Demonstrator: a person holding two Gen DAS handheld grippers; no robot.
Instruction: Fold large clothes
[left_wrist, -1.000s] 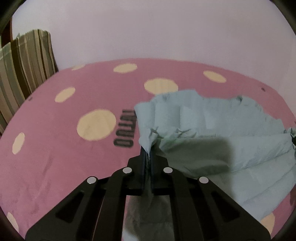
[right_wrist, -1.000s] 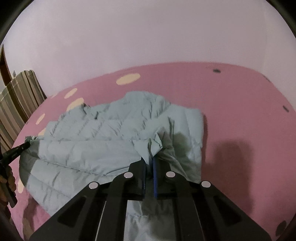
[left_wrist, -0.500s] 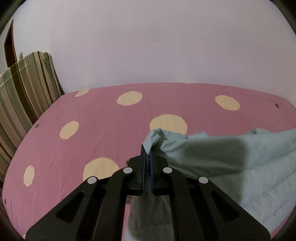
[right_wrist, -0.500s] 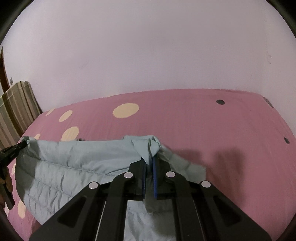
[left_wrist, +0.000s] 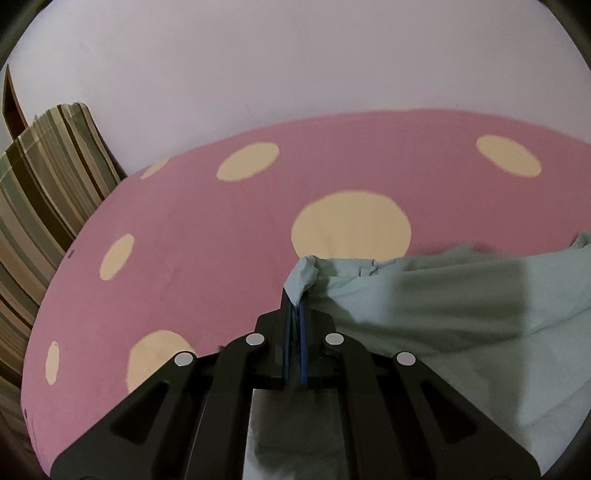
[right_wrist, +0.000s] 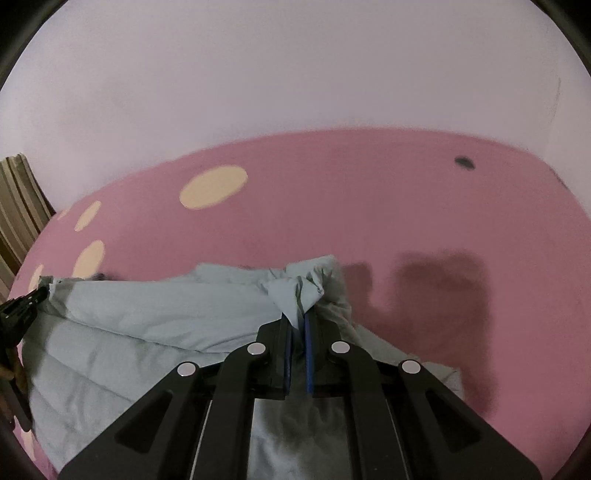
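Both grippers, left (left_wrist: 294, 301) and right (right_wrist: 298, 322), clamp corners of the pale-green quilted jacket (right_wrist: 147, 332). Near edge carried up and over since a second ago, toward the bedspread's (right_wrist: 369, 206) far edge: fold nearly laid.

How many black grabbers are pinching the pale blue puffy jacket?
2. The left gripper grips the pale blue quilted jacket at one corner, the right gripper at the other.
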